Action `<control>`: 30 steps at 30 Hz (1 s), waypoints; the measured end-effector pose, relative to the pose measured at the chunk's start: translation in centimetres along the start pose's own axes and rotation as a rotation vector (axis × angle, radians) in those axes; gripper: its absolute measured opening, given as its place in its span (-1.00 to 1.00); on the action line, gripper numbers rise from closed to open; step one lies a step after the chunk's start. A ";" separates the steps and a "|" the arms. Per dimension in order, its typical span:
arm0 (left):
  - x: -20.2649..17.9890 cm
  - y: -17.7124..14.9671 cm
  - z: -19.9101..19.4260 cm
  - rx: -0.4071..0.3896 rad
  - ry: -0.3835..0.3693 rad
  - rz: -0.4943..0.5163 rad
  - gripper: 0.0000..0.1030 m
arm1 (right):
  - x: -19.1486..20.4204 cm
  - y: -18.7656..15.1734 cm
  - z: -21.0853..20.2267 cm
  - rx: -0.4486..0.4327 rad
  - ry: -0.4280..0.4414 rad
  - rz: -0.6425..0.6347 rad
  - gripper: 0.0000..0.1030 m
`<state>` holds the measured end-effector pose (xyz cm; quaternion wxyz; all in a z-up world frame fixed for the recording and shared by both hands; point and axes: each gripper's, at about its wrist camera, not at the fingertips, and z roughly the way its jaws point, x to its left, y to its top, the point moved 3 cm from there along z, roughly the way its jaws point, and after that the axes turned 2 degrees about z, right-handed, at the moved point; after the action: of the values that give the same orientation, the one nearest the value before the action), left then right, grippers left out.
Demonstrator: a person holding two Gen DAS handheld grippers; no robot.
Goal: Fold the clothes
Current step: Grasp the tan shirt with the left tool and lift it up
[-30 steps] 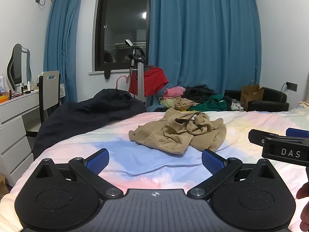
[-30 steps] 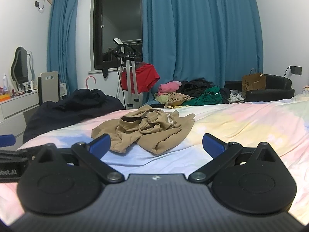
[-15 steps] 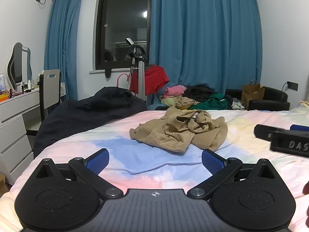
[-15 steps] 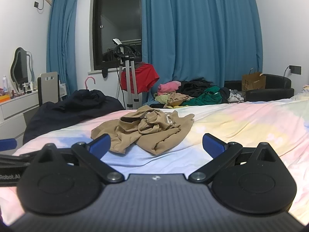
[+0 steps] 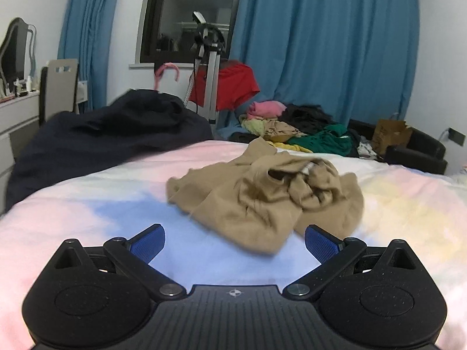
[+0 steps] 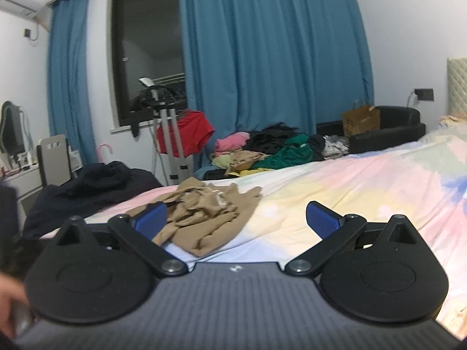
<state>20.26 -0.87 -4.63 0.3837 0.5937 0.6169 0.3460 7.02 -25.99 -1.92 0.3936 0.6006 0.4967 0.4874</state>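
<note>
**A:** The tan garment (image 5: 262,201) lay crumpled on the pastel bedspread (image 5: 73,213), a rumpled heap with its opening gaping upward and no flat panel or straight edge showing. Why were you holding both tools so low and level over the bed?

**B:** You tell me how they stood.

**A:** Your left gripper (image 5: 235,240) had its jaws spread wide, blue pads (image 5: 147,243) well apart, nothing between them. Your right gripper (image 6: 236,218) was spread just as wide and also empty. My judgement is that you kept both wide because loose cloth needs a broad mouth to catch a hem, and low because the heap sat flat on the bed.

**B:** And where was the garment from each claw?

**A:** Taking it from near to far: from the left claw, the closest flap of tan cloth lay just ahead of the fingertips, centred to slightly right, its near edge close to the right pad but not touching as far as I could tell. The bulk rose beyond that. From the right claw, the heap sat ahead and to the left; the left pad overlapped it in the wrist view, though whether it touched the cloth I could not tell. To the right of that claw there was only bare bedspread.

**B:** Further off?

**A:** A dark blanket (image 5: 111,134) lay far left on the bed, and beyond the bed's far edge sat a pile of mixed clothes (image 6: 262,151), then the blue curtains (image 6: 268,58).
</note>
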 end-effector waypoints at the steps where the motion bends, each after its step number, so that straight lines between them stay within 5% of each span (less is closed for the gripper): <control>1: -0.4 0.6 1.9 -0.003 0.005 0.003 0.99 | -0.4 -0.2 0.6 0.007 -0.008 0.003 1.00; 9: -3.0 3.0 14.3 -0.014 0.144 0.033 0.99 | -3.1 -3.0 6.3 0.100 -0.030 0.052 1.00; 21: 3.2 6.6 12.1 -0.260 0.386 0.001 1.00 | -3.3 -6.2 10.2 0.188 0.011 0.084 1.00; 26: 3.8 8.1 8.9 -0.277 0.379 0.009 1.00 | -2.7 -5.6 8.3 0.151 0.024 0.071 1.00; 30: 2.8 8.8 3.7 -0.383 0.386 0.061 1.00 | -2.5 -5.2 7.1 0.115 0.023 0.062 1.00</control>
<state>27.61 2.28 1.26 0.3535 0.4516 0.5841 0.5744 12.80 -27.36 -8.94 0.3375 0.6318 0.5097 0.4766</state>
